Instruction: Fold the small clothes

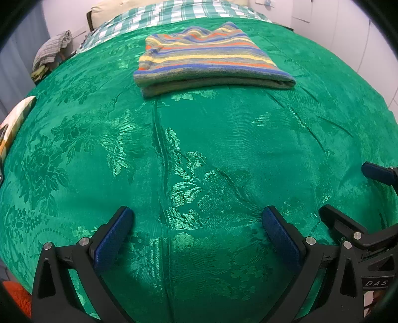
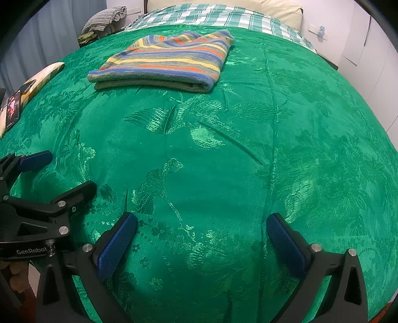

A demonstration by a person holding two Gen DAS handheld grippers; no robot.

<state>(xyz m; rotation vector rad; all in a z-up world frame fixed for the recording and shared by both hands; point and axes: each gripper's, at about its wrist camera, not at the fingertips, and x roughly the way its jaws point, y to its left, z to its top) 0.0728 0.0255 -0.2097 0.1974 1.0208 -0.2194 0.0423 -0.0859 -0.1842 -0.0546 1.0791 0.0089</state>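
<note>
Bed covered by green floral bedspread (image 1: 199,154). Folded striped garment (image 1: 206,62) lies flat toward the head end. Phone (image 2: 13,109) at left edge.

Folded top (image 1: 209,56) on bedspread (image 1: 199,154), prob. mid-bed

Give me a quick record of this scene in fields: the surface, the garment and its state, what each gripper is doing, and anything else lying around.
surface: bed with green floral bedspread
garment: striped sweater, folded into a flat rectangle, lying far from both grippers
left gripper: open, empty, over bare bedspread
right gripper: open, empty, over bare bedspread
gripper layout: side by side, each showing at the edge of the other's view
other items: phone on a cushion at the bed's left edge; checked sheet and pillow at the head
task state: sweater looks folded
</note>
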